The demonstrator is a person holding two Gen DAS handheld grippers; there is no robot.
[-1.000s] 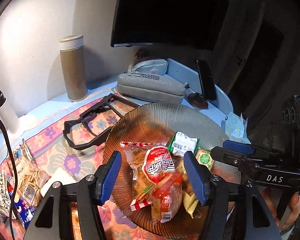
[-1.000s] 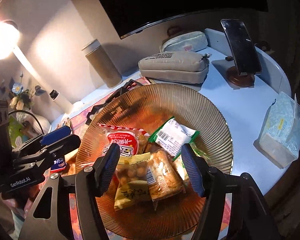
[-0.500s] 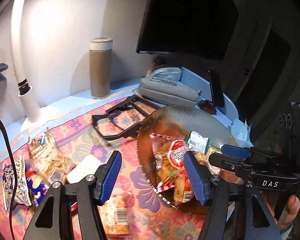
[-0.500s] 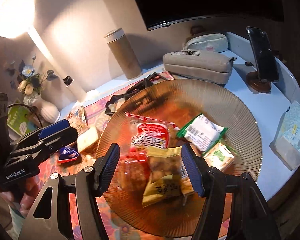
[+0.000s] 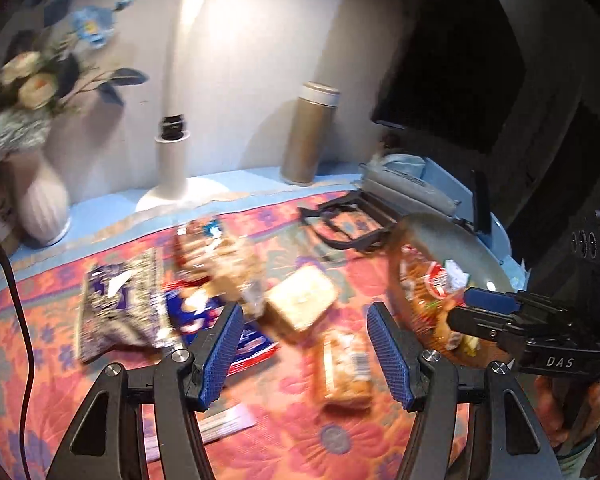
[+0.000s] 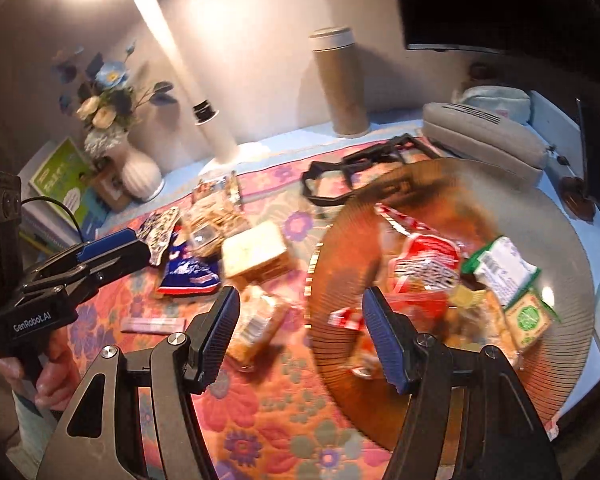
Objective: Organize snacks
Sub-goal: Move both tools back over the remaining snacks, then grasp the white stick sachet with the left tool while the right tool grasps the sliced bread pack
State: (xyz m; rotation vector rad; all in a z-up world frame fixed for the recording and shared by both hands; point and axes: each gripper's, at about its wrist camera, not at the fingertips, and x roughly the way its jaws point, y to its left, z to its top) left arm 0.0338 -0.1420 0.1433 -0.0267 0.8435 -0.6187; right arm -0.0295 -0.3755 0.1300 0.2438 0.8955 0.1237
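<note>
A ribbed amber plate (image 6: 440,392) on the right holds several snack packets, among them a red one (image 6: 424,264) and a green-and-white one (image 6: 504,268). Loose snacks lie on the flowered cloth to its left: a pale sandwich block (image 5: 302,300), a bread packet (image 5: 346,364), a blue packet (image 5: 204,316) and a purple patterned packet (image 5: 116,304). My left gripper (image 5: 306,350) hangs open above the cloth between the blue packet and the bread packet, holding nothing. My right gripper (image 6: 300,334) is open and empty over the plate's left rim, the bread packet (image 6: 260,326) below it.
A white lamp post (image 5: 174,160), a vase of flowers (image 5: 40,196) and a tan flask (image 5: 310,136) stand along the back wall. A black frame (image 5: 348,224), grey pouches (image 6: 484,140) and a phone on a stand (image 6: 594,156) lie behind the plate. A dark monitor hangs above.
Both grippers have swung left, off the middle of the plate and toward the loose snacks on the cloth. Their jaws kept the same gap. The views are now blurred.
</note>
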